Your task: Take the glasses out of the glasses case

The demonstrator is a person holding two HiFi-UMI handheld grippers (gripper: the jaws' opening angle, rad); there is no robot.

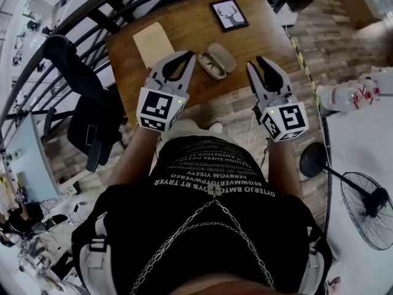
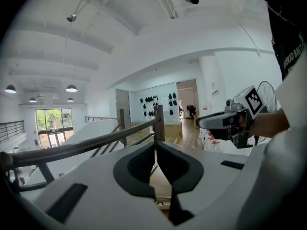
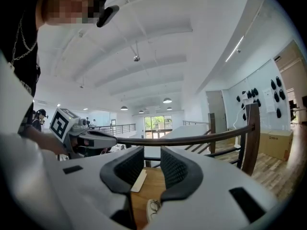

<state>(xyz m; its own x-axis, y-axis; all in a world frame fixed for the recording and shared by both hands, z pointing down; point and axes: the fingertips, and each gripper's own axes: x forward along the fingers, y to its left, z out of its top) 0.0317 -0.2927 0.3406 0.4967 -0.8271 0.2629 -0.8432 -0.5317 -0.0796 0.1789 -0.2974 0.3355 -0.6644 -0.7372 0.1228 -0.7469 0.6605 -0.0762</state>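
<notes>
2 grippers are held out over the near part of a wooden table (image 1: 190,23), 1 in each of the person's hands. The left gripper (image 1: 187,57) has its claw narrow: in the left gripper view (image 2: 155,145) the tips meet with nothing between them. The right gripper (image 1: 256,63) has its claw wide, and in the right gripper view (image 3: 152,152) the 2 jaws stand well apart and empty.

The glasses case (image 1: 216,60) lies open on the table, in the head view between the 2 sets of tips and nearer the left one. The glasses (image 1: 213,64) rest inside it. In the right gripper view the case (image 3: 153,210) shows low down, under the gap of the jaws.

A beige pad (image 1: 153,42) lies left of the case, and a framed deer picture (image 1: 229,14) lies beyond it. A black office chair (image 1: 86,109) stands left of the table, and a fan (image 1: 368,201) stands on the right.
</notes>
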